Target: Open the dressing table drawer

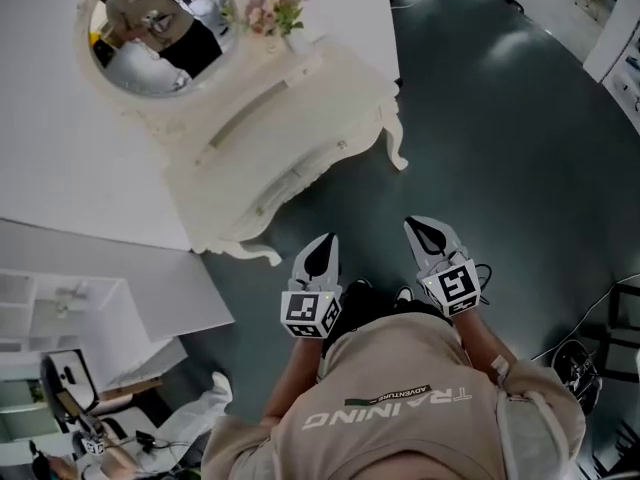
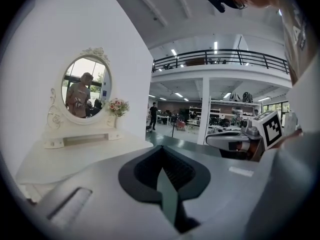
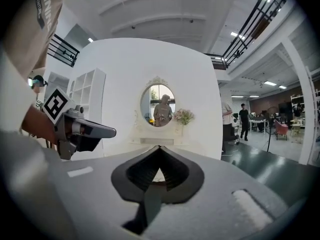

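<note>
A cream dressing table (image 1: 290,98) with an oval mirror (image 1: 160,28) stands at the upper left of the head view. Its drawer front (image 1: 268,180) faces me and looks closed. Both grippers hover over the dark floor a short way in front of the table, touching nothing. My left gripper (image 1: 322,243) has its jaws together with nothing between them. My right gripper (image 1: 420,226) is shut and empty too. In the left gripper view the left gripper (image 2: 161,149) has the table top (image 2: 75,156) to its left. In the right gripper view the right gripper (image 3: 159,148) points straight at the table (image 3: 157,141).
A small vase of flowers (image 1: 275,13) stands on the table beside the mirror. A white wall panel (image 1: 60,168) backs the table, and a white shelf unit (image 1: 60,308) is at the lower left. Cables (image 1: 580,358) lie on the floor at the right. People stand far off (image 3: 244,119).
</note>
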`<state>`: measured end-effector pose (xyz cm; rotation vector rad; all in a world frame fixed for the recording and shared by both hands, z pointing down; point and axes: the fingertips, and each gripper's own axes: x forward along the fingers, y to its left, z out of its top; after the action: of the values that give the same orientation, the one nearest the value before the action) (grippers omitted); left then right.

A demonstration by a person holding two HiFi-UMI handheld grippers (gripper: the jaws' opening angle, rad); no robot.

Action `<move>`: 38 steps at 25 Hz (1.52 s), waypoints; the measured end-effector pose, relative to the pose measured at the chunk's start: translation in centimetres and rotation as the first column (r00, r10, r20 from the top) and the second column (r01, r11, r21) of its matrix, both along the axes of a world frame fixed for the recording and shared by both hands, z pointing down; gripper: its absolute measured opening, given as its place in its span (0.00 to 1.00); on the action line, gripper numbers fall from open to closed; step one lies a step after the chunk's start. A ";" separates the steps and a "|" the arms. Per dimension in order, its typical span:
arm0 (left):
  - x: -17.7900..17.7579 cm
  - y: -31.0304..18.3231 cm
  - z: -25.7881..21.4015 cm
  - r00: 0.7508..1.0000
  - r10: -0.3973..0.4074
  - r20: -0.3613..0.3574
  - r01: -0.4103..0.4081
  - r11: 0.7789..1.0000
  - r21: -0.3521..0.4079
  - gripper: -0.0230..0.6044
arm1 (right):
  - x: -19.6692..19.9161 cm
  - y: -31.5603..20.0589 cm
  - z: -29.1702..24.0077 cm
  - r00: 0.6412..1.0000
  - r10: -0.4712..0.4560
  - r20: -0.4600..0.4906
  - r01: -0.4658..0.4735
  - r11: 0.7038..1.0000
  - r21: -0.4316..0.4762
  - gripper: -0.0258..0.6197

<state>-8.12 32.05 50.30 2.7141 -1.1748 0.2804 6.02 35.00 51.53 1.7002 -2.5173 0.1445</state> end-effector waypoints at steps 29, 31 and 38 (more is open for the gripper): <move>0.9 -21.8 -1.5 0.989 0.070 -0.133 -0.068 0.998 0.018 0.07 | -0.8 -19.7 -3.1 0.992 0.034 -0.120 -0.035 0.999 -0.008 0.04; 0.6 -22.8 -1.4 0.987 0.077 -0.138 -0.076 0.997 0.018 0.07 | -1.1 -20.5 -2.9 0.991 0.044 -0.126 -0.046 0.999 -0.016 0.04; -0.2 -24.8 -0.3 0.985 0.081 -0.153 -0.083 0.996 -0.010 0.07 | -2.2 -22.5 -3.4 0.989 0.046 -0.143 -0.051 0.998 -0.030 0.04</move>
<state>-8.32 7.25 49.96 2.7177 -1.0169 0.0897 3.86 12.48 48.16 1.6952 -2.3596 0.0662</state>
